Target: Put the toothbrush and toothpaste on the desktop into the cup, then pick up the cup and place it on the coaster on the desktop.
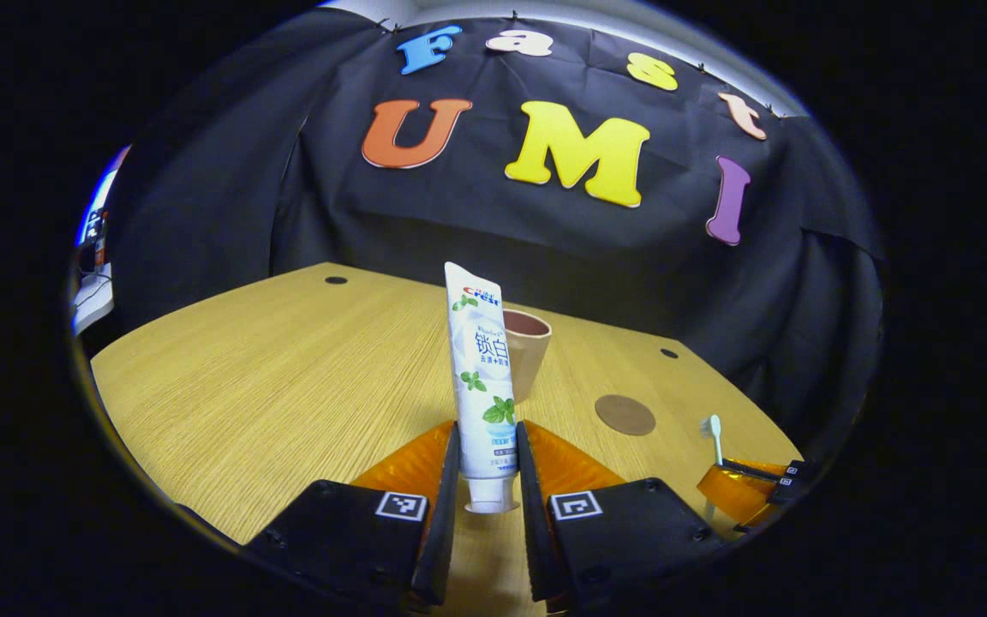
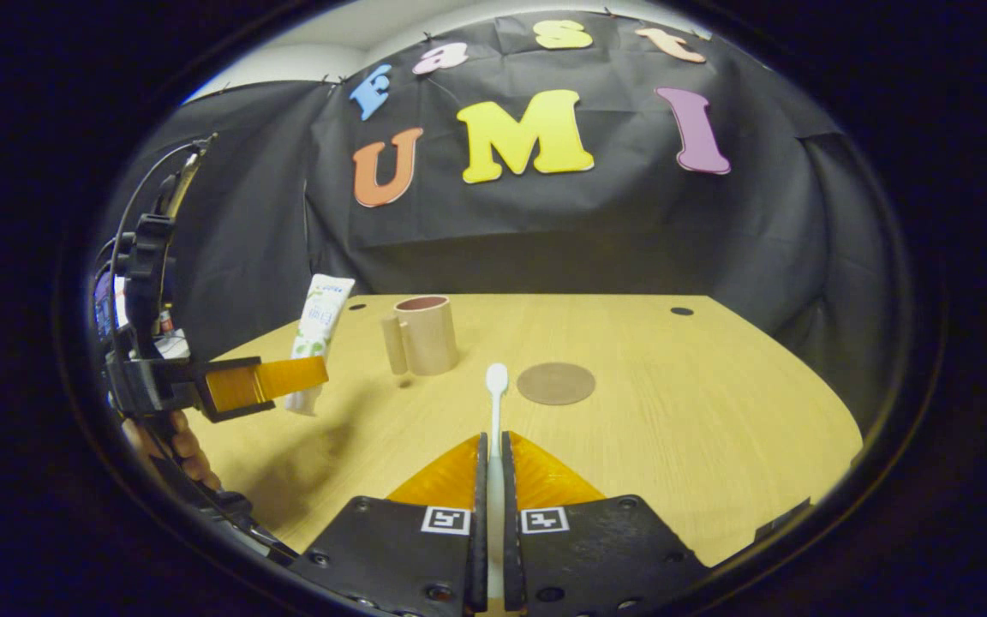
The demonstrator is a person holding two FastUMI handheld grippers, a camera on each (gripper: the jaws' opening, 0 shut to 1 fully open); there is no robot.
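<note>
Wooden desktop [image 2: 673,428], left hand-held gripper [image 1: 487,480] clamping upright toothpaste [image 1: 481,368], right hand-held gripper [image 2: 494,488] clamping toothbrush [image 2: 495,403]

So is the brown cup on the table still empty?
Apparently empty: the brown cup shows nothing above its rim; toothpaste tube and toothbrush are in grippers.
</note>
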